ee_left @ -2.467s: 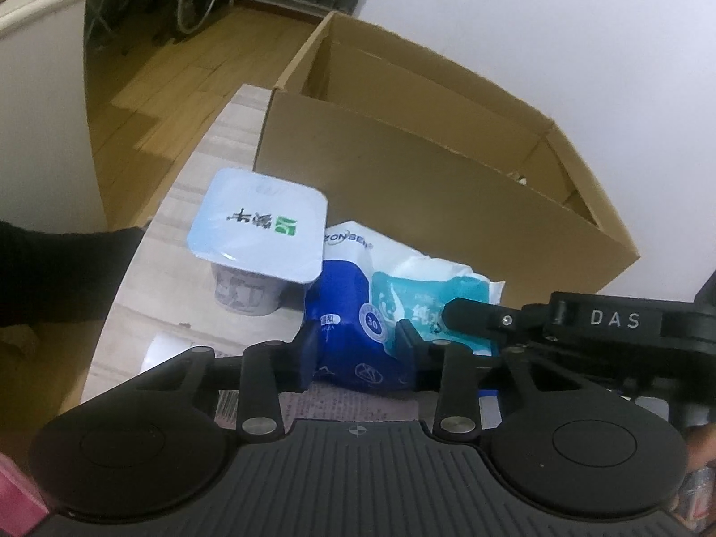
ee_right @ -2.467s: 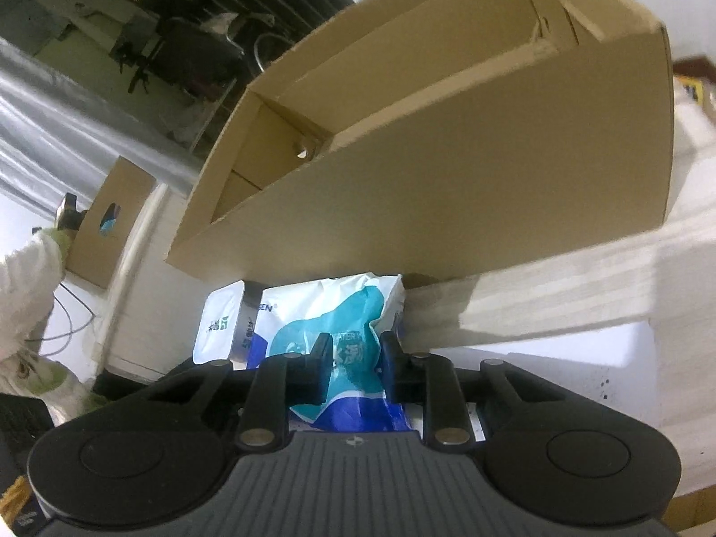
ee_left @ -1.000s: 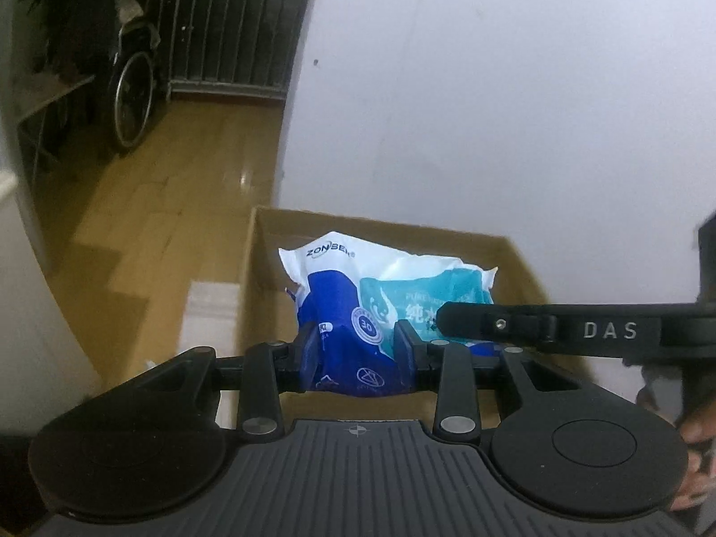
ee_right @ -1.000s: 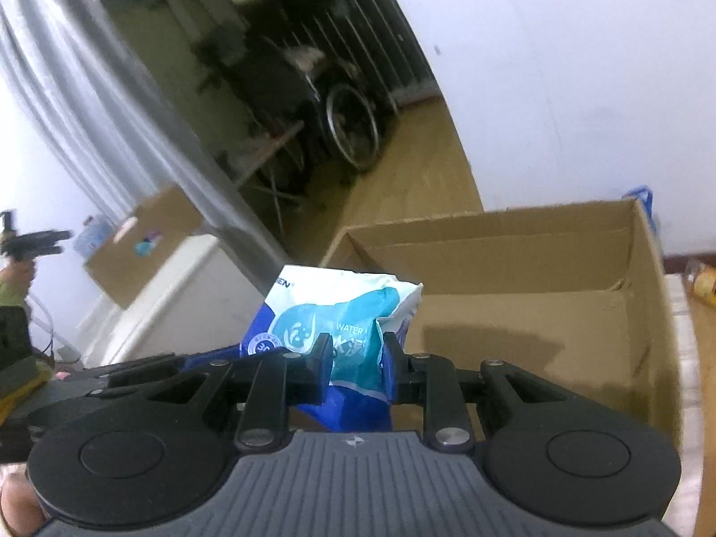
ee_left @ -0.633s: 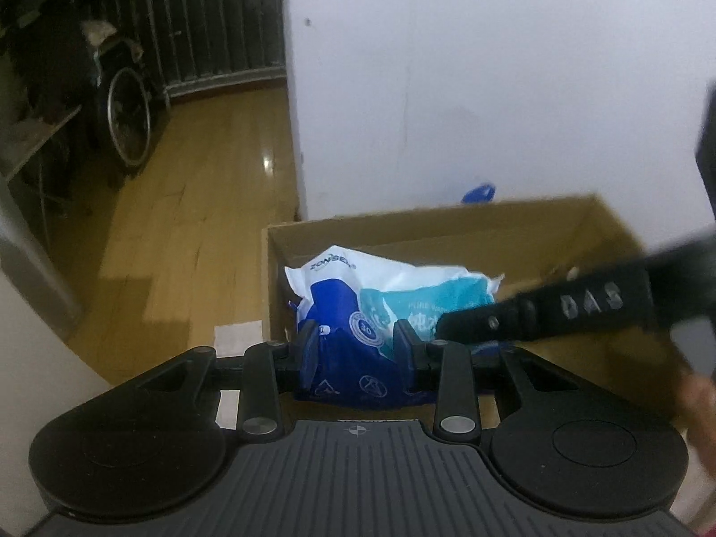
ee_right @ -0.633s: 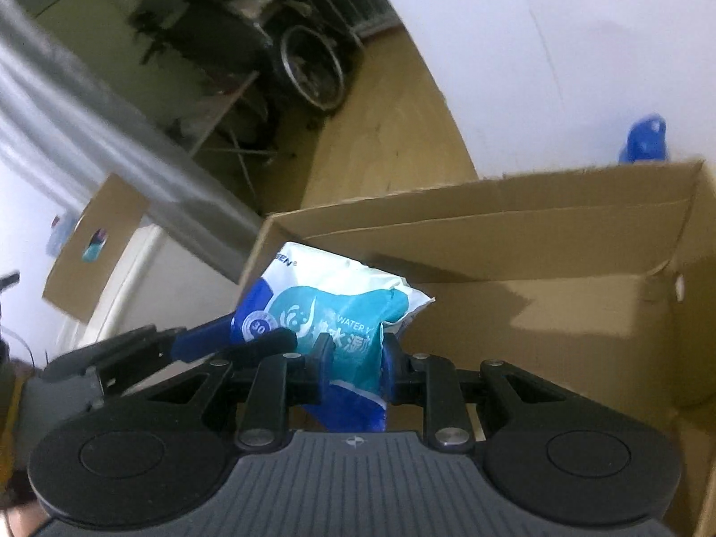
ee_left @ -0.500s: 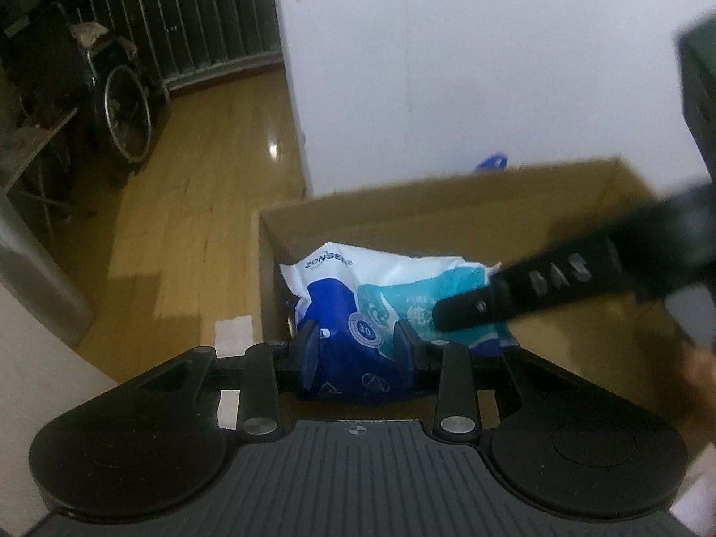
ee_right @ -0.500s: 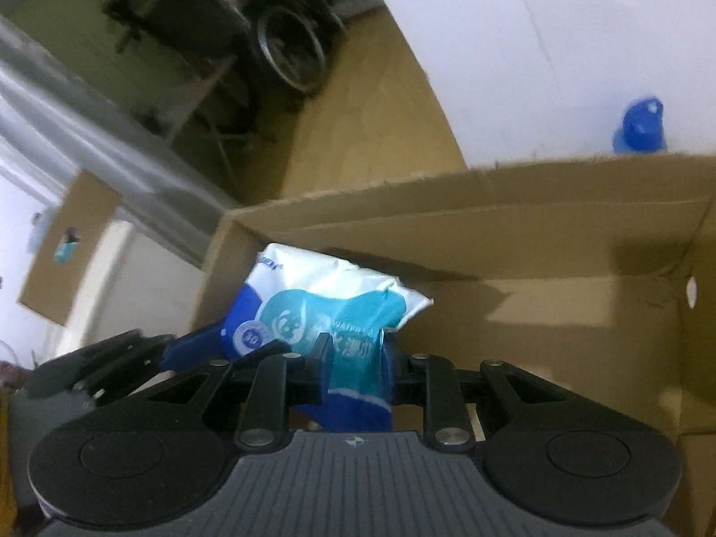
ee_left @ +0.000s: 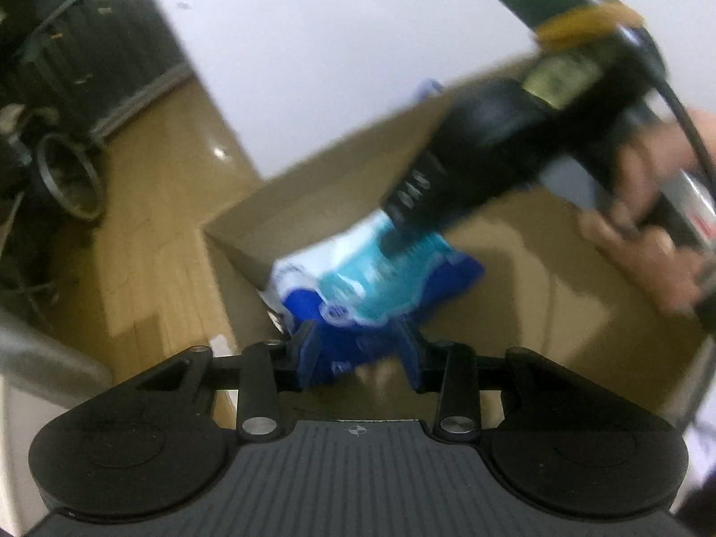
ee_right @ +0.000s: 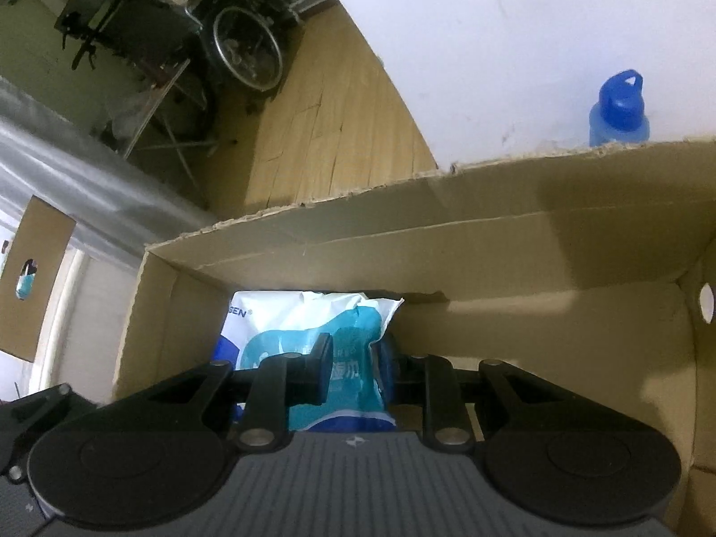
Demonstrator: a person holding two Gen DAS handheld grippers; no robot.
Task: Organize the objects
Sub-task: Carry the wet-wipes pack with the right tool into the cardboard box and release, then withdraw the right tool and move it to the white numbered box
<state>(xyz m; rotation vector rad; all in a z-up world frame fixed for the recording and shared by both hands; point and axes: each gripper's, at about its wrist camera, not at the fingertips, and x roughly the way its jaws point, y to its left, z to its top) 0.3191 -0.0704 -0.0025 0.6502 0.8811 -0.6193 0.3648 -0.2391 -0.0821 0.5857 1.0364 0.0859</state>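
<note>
My left gripper [ee_left: 358, 351] has its jaws spread a bit, pointing forward and down. My right gripper [ee_right: 355, 369] reaches in from the right, jaws parted too, with my bare hand [ee_left: 644, 223] wrapped around its handle.

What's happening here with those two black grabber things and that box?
A person is working two handheld grippers to put a blue and white wet wipes pack into an open cardboard box. The pack is down inside the box, near its left wall. The left gripper and the right gripper both have their fingers spread wider than the pack, so they appear to be letting it go. A blue bottle stands behind the box.
</note>
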